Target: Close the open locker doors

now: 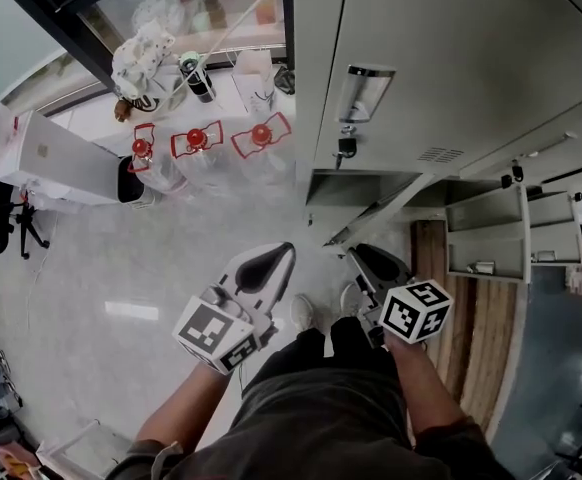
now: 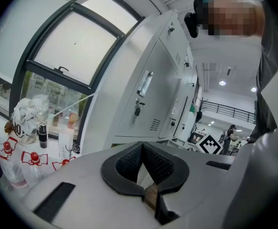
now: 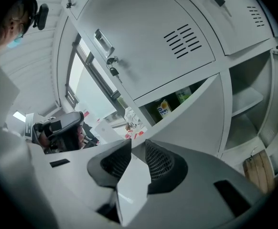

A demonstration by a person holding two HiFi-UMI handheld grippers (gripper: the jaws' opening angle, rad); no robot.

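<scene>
Pale grey lockers [image 1: 441, 58]; black-and-white square-patterned marker cube [image 1: 417, 311]; red-capped clear bottles [image 1: 197, 148]; whitish floor [image 1: 91, 268]

Pale glossy floor [image 1: 121, 268] underfoot, and right on it three clear bottles with red caps [image 1: 197, 140] in a row, a white box [image 1: 56, 158] just beside them, an office chair [image 1: 1, 218] further left, the grey lockers [image 1: 421, 58] standing at the right; up on the window ledge [image 1: 86, 118], a dark bottle [image 1: 198, 78], a white carton [image 1: 256, 80], a crumpled white bundle [image 1: 146, 56]

Bottle label [image 3: 164, 108] seems printed, but nothing legible.
</scene>
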